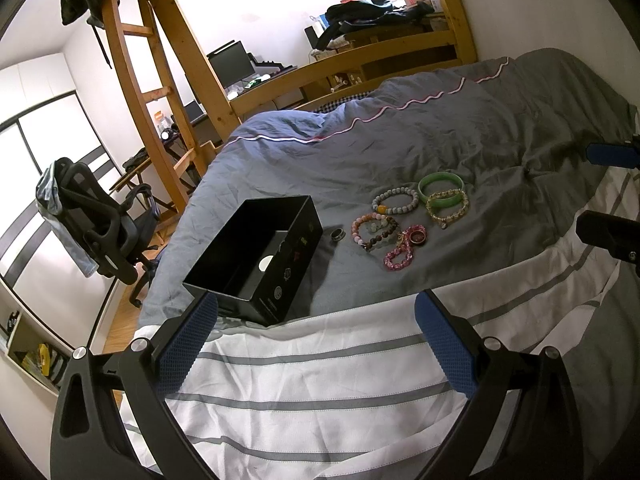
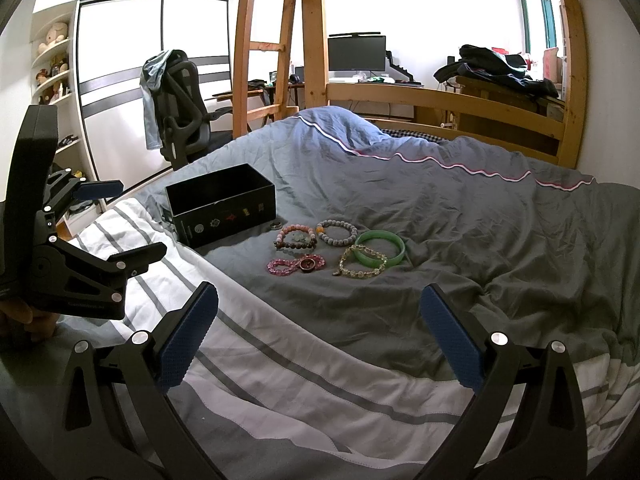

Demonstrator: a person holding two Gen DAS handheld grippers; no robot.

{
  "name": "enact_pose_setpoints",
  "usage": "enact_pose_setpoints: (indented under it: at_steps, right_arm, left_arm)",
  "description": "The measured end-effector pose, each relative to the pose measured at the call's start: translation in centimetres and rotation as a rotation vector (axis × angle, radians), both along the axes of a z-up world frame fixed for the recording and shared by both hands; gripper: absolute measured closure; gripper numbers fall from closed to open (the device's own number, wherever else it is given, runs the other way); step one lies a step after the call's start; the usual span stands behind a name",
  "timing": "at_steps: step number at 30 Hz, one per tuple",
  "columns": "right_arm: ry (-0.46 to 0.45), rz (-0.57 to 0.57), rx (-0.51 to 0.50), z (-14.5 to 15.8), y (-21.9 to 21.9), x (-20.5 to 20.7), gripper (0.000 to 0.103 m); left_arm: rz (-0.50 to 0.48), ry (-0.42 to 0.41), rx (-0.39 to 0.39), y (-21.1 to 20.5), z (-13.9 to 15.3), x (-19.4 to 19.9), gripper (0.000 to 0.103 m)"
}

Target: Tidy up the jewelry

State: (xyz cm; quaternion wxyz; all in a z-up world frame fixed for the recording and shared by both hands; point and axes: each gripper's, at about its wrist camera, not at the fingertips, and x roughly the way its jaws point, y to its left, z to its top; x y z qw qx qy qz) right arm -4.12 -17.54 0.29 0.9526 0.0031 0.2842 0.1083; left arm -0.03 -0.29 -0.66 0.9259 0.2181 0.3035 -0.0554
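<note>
An open black box [image 1: 256,256] [image 2: 222,204] stands on the grey duvet. Beside it lie a dark ring [image 1: 337,234] [image 2: 276,225], a green bangle [image 1: 442,190] [image 2: 380,253], a grey bead bracelet [image 1: 396,203] [image 2: 337,233], a yellow bead bracelet [image 1: 447,207] [image 2: 362,266], a pink-brown bead bracelet [image 1: 375,231] [image 2: 296,239] and a pink crystal bracelet [image 1: 402,254] [image 2: 296,265]. My left gripper [image 1: 316,344] [image 2: 116,220] is open and empty, near the box. My right gripper [image 2: 320,336] [image 1: 600,188] is open and empty, short of the jewelry.
A white striped blanket [image 1: 320,392] [image 2: 280,380] covers the near bed. Wooden bunk frame and ladder [image 1: 132,92] [image 2: 264,44] stand behind. An office chair [image 1: 96,228] [image 2: 180,112] stands left of the bed. A desk with a monitor [image 2: 356,54] is at the back.
</note>
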Motion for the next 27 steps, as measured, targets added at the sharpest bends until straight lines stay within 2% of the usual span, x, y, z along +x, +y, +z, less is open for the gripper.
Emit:
enact_pose_setpoints:
  at_steps: [9, 16, 21, 23, 25, 27]
  right_arm:
    - [0.024, -0.014, 0.01, -0.7, 0.2, 0.2, 0.003]
    - [0.046, -0.047, 0.031, -1.2, -0.7, 3.0, 0.003]
    - [0.069, -0.078, 0.037, -1.9, -2.0, 5.7, 0.003]
    - [0.08, -0.083, 0.041, -2.1, -2.1, 6.9, 0.003]
    - [0.096, -0.086, 0.044, -2.5, -2.3, 8.2, 0.003]
    - [0.114, -0.09, 0.046, -2.9, -2.3, 9.6, 0.003]
  left_arm:
    - [-0.023, 0.033, 0.012, -0.6, -0.7, 0.3, 0.006]
    - [-0.124, 0.09, -0.028, -1.7, -1.6, 1.5, 0.006]
    - [-0.157, 0.131, -0.041, -3.6, -2.7, 3.6, 0.006]
    - [-0.166, 0.149, -0.052, -4.0, -3.2, 4.5, 0.011]
    - [-0.171, 0.182, -0.064, -4.5, -4.0, 5.9, 0.021]
    - [-0.173, 0.206, -0.065, -5.1, -4.7, 7.1, 0.023]
